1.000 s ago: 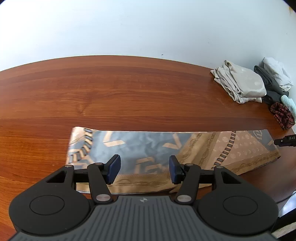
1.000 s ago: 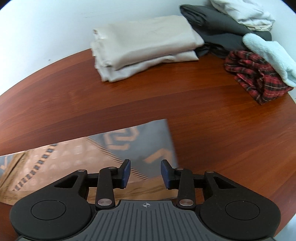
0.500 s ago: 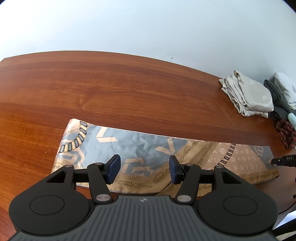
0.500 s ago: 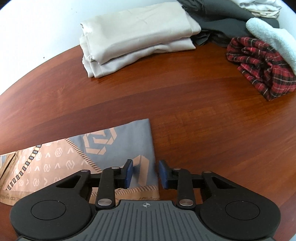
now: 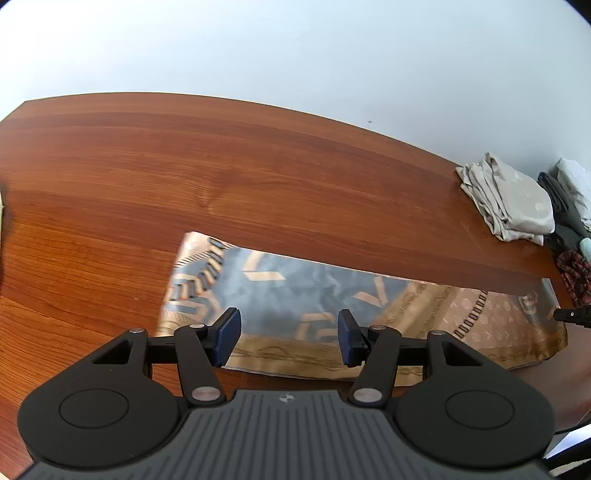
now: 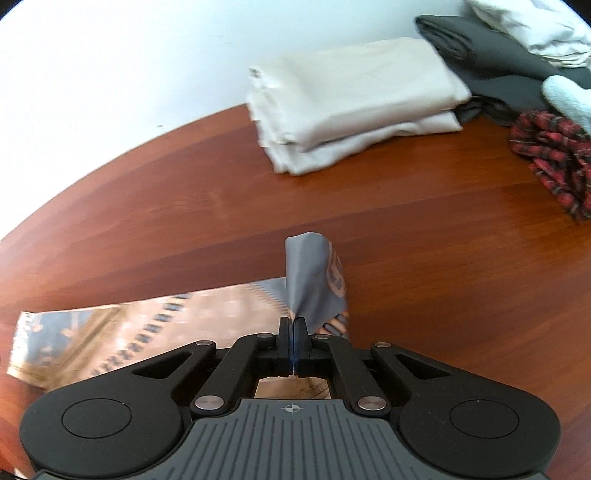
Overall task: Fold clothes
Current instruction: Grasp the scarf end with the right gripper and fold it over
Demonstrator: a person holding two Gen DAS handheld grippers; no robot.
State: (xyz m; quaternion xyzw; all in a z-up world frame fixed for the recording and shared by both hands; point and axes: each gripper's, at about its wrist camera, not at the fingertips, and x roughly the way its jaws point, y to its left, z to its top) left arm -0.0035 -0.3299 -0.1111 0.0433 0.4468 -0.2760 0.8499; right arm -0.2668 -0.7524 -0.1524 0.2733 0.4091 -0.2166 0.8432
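Reddish-brown wooden table (image 5: 258, 177) fills the middle of both views, with a pale wall (image 5: 295, 48) behind it. On it lies the patterned scarf (image 5: 295, 295), a long grey and tan strip folded flat, running from lower centre to the right edge of the left wrist view; its near edge is hidden behind the gripper body and its print is blurred.

In the right wrist view the scarf's (image 6: 147, 325) end is pinched up at lower centre: the right gripper (image 6: 294, 339) has its jaws closed on that corner, which stands as a grey peak above the fingertips. The strip's left end is soft with blur.

Over the scarf's near edge, the left gripper (image 5: 288, 339) has its jaws spread wide and holds nothing. At the right edge of that view a small dark tip of the other tool (image 5: 570, 315) shows, mostly cut off.

Upper right in the right wrist view sit a folded beige stack (image 6: 354, 103), a dark grey garment (image 6: 491, 62), a white cloth (image 6: 528, 26) cut by the frame, a pale blue piece (image 6: 569, 96) and a red plaid cloth (image 6: 554, 155), partly cropped.
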